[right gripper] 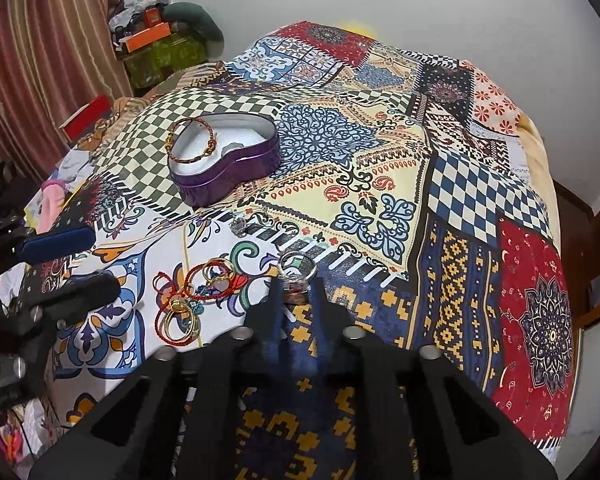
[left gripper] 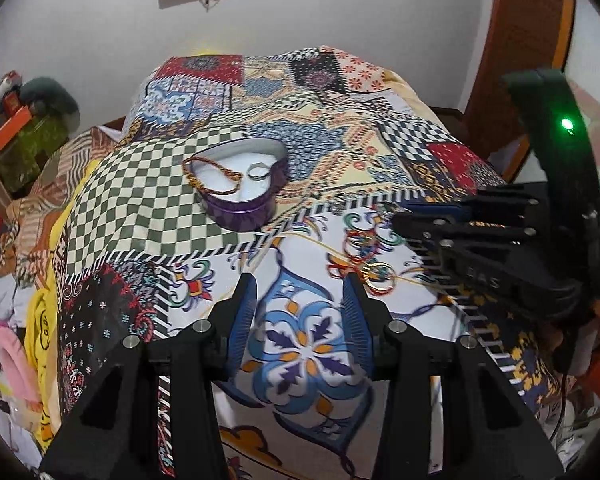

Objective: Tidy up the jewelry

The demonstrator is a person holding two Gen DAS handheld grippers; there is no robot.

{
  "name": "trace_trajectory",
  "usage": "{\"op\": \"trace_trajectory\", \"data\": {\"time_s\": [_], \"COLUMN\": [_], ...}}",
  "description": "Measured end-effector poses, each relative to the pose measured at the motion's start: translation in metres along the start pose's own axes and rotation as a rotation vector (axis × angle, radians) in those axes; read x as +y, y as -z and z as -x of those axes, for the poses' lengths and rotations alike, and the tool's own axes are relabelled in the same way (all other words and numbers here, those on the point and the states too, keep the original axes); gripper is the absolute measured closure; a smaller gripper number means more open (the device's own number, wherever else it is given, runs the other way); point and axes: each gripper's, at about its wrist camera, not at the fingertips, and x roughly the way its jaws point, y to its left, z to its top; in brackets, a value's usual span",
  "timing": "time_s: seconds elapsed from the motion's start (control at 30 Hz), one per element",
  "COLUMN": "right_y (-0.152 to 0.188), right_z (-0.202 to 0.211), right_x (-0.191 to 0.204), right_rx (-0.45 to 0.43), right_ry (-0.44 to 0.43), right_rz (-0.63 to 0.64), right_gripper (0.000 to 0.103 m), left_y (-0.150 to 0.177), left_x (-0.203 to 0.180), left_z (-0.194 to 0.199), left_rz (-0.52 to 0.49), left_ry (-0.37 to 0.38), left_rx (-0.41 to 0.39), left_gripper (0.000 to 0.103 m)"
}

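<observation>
While the right gripper (right gripper: 296,292) has its fingers clenched on the near edge of a silver ring (right gripper: 296,266) that lies on the quilt (right gripper: 452,240), the step in hand looks like carrying that ring to the tin (right gripper: 228,176). The pinch is on the band's near side only, right at the fingertips, so I would lift slowly and keep the wrist steady; a thin band held by its edge could twist out and vanish into the busy print.

To the left, the left gripper (left gripper: 300,312) hangs with its fingers released over a blue flower motif, nothing between them. Just right of it sits a tangle of gold rings and red cord (right gripper: 180,304), with another gold ring (left gripper: 374,276) showing by its right finger. It should keep clear of that pile while the right one rises, or the cords may snag.

A little farther, a small silver piece (right gripper: 240,224) lies on the striped border, too small to name.

Farther left stands the heart-shaped purple tin, open, white-lined. A braided bracelet (right gripper: 192,140) drapes over its left rim and a small ring (left gripper: 258,171) rests inside. I would drop the silver ring in the bare right half, low over the lining, away from the bracelet.
</observation>
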Motion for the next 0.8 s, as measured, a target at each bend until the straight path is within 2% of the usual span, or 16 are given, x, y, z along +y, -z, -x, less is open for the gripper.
{"op": "trace_trajectory", "data": {"time_s": [0.5, 0.67, 0.8], "right_y": [0.012, 0.016, 0.019], "right_z": [0.031, 0.04, 0.044], "right_x": [-0.008, -0.012, -0.014], "right_rx": [-0.061, -0.078, -0.084], "right_ry": [-0.028, -0.032, -0.03], "right_rz": [-0.03, -0.039, -0.043], "right_gripper": [0.092, 0.092, 0.092], "left_y": [0.003, 0.0, -0.003], "left_x": [-0.022, -0.026, -0.033], "left_z": [-0.019, -0.025, -0.027], "left_rz": [0.03, 0.041, 0.02], "left_ry": [0.109, 0.113, 0.113], "left_rx": [0.052, 0.051, 0.051], "left_gripper": [0.059, 0.059, 0.066]}}
